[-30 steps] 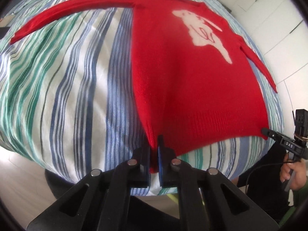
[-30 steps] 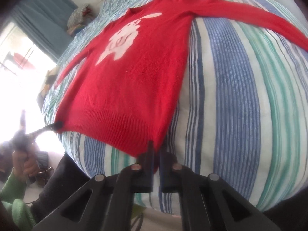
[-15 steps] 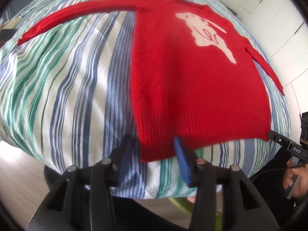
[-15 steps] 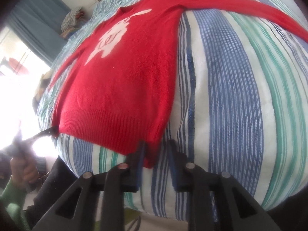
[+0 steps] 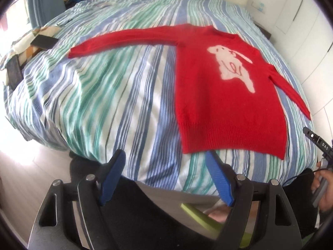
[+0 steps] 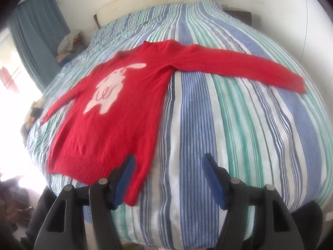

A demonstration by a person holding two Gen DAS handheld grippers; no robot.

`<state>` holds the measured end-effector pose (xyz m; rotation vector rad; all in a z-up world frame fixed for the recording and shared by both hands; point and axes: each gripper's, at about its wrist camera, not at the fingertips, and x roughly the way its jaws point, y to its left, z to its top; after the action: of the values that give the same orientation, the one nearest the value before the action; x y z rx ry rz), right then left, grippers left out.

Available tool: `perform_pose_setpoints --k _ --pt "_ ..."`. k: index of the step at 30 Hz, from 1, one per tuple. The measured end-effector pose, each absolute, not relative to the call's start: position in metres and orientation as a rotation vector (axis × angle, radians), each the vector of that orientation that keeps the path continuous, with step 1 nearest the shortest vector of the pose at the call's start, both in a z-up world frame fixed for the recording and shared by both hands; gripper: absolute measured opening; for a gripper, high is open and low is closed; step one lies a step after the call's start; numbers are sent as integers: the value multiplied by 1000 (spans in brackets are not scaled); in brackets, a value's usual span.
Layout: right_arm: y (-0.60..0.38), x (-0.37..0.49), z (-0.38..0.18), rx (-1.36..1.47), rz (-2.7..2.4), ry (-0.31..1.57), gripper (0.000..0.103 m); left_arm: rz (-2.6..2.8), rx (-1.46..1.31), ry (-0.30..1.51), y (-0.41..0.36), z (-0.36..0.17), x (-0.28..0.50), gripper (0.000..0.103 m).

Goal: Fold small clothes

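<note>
The red knitted sweater with a white rabbit motif [image 5: 224, 104] lies flat, front up, on the bed with the blue, green and white striped cover [image 5: 116, 95]. Its ribbed hem [image 6: 87, 166] faces the near edge of the bed and both sleeves are spread outward. This layout appears intended to give a smooth, wrinkle-free base before the first fold, though that is a judgement.

Left claw [image 5: 164, 179]: the jaws are opening and stand wide. Nothing is between the blue pads [image 5: 112, 177]. The hem corner lies just beyond the right-hand pad in the left wrist view, free of it.

Right claw [image 6: 170, 183]: the jaws are opening and stand moderately wide. No fabric is pinched. In the right wrist view the other hem corner lies under and beside the left-hand pad [image 6: 124, 179]; contact cannot be confirmed.

Pose: both claws point steeply downward over the near bed edge, one at each hem corner. A hand [image 5: 323, 189] holding the right tool shows at the right margin of the left wrist view.

Judgement: the sweater is laid out; folding is not yet begun.
</note>
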<state>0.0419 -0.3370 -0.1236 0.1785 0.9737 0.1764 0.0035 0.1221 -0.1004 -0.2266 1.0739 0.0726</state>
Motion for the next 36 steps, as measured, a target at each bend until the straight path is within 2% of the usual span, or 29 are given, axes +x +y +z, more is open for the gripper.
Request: perform_pose_setpoints --k 2,9,16,36 --pt "-335 46 -119 173 188 953 65 56 -239 1045 119 -90 12 85" --pt "-339 44 -112 169 165 911 65 -55 -200 983 82 -67 49 85" --pt "-358 19 -117 213 76 926 65 -151 -174 971 50 -70 58 86" --pt "-339 43 -93 216 97 879 67 -137 -271 979 65 -79 54 86"
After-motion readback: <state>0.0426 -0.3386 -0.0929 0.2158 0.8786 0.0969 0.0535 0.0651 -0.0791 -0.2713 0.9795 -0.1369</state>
